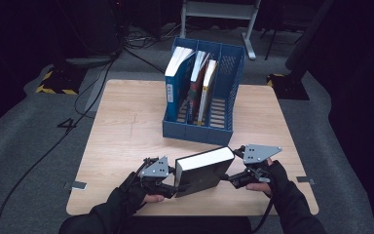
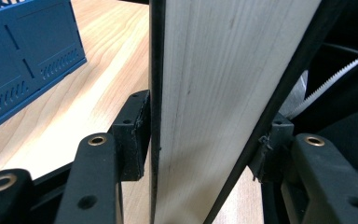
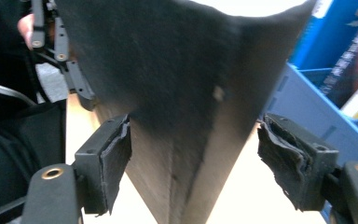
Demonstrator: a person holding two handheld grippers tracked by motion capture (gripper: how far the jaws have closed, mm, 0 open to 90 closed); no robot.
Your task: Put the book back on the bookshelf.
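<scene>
A thick book with black covers and a pale page block is held up, tilted, over the table's near edge. My left gripper holds its lower left end. In the left gripper view both pads press on the covers of the book, so the left gripper is shut on it. My right gripper is at the book's right end. In the right gripper view the right gripper stands open around the book's black corner, and its right pad is clear of the cover.
A blue file organiser stands at the back middle of the wooden table; three books stand upright in its left slots. Its wall is close behind the right gripper. Cables and a desk frame lie on the floor beyond.
</scene>
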